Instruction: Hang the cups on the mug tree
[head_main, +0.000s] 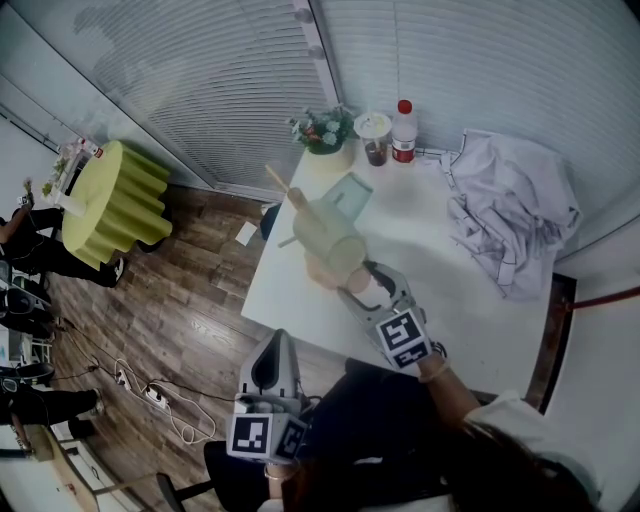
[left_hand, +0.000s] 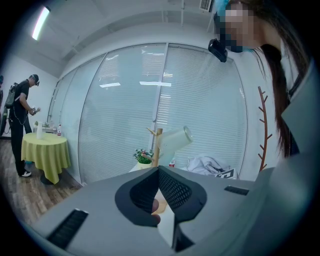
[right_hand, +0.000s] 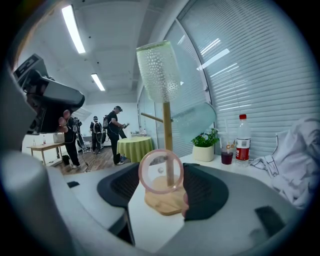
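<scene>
Two cups hang on the tree (right_hand: 167, 132): white cup (right_hand: 157, 72) atop, blue cup (right_hand: 192, 120) lower. Right tongs (right_hand: 162, 181) pinch the pink cup (right_hand: 160, 172) near its base, unhung. Left tongs (left_hand: 159, 172), pressed together, are empty.

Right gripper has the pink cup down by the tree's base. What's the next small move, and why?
Probably lift the right gripper toward the bare peg: the pink cup sits low at the base, and the speckled cup and teal cup already fill two pegs.
</scene>
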